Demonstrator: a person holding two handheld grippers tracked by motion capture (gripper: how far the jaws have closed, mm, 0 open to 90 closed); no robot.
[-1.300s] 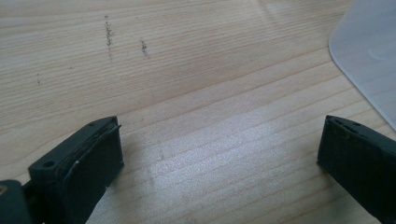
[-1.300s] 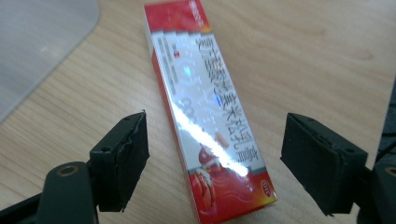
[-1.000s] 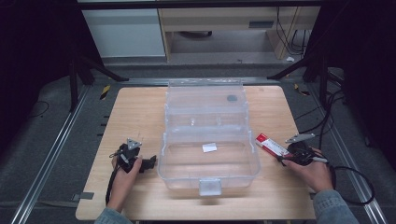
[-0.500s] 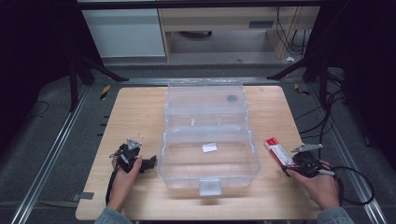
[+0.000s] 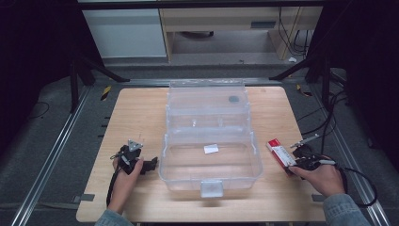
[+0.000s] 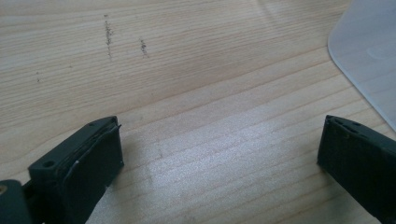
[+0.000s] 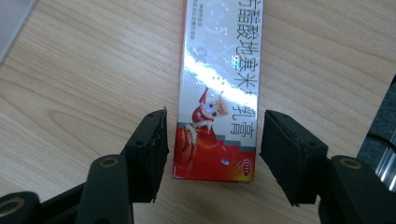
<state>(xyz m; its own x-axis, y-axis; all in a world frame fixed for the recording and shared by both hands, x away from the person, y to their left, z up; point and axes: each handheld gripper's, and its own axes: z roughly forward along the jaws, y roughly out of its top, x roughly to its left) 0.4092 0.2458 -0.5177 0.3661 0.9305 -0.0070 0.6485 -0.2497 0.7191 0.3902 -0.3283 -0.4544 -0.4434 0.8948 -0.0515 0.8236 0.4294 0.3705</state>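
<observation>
from the high view, a pale wooden worktop (image 5: 141, 117) with visible grain sits on a metal frame, over a dark grey floor with rails running along both sides. behind it stand a white cabinet (image 5: 124, 30) and a light wooden desk (image 5: 226, 23); black cables (image 5: 324, 117) trail down the right side. a clear plastic box (image 5: 211, 165) with its lid (image 5: 207, 101) swung open toward the far edge stands in the middle of the worktop. the left hand-held gripper (image 5: 149, 165) rests on the wood just left of the box. the right hand-held gripper (image 5: 288, 165) lies near the right edge, at the near end of a red and white carton (image 5: 281, 153).

in the left gripper view, the left hand-held gripper (image 6: 219, 158) has its black jaws spread wide over bare wood with a few dark specks; a corner of the clear plastic box (image 6: 369, 51) shows at upper right.

in the right gripper view, the right hand-held gripper (image 7: 212, 149) is spread, its jaws either side of the red and white carton (image 7: 219, 88), close but not pressing it. the carton lies flat on the worktop, printed with chinese characters and a cartoon figure.
</observation>
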